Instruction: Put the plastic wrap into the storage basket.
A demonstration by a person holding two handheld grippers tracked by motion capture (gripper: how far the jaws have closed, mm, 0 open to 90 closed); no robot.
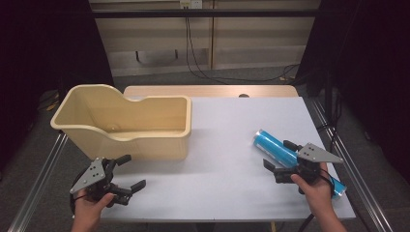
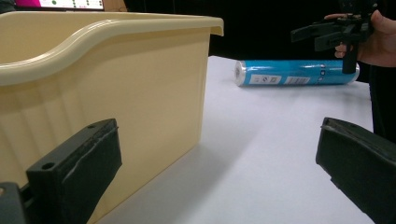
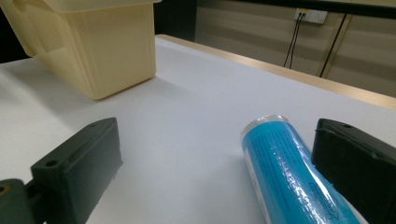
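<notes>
- High view: right tool (image 1: pixel 280 160), jaws apart, straddles the blue tube (image 1: pixel 275 146) at 4 o'clock on the bench (image 1: pixel 227 145).
- Left tool (image 1: pixel 129 176), jaws apart, holds nothing, at 7 o'clock beside the tub (image 1: pixel 159 145).

Open tabletop (image 1: pixel 227 145) btwn bin (image 1: pixel 159 140) & roll (image 1: pixel 275 147), bin blocks left side

The high view looks down from six o'clock over the whole counter (image 1: pixel 227 145), while both claw cameras skim low, sharing the blue roll (image 2: pixel 294 72) and cream bin (image 3: pixel 93 46).
</notes>
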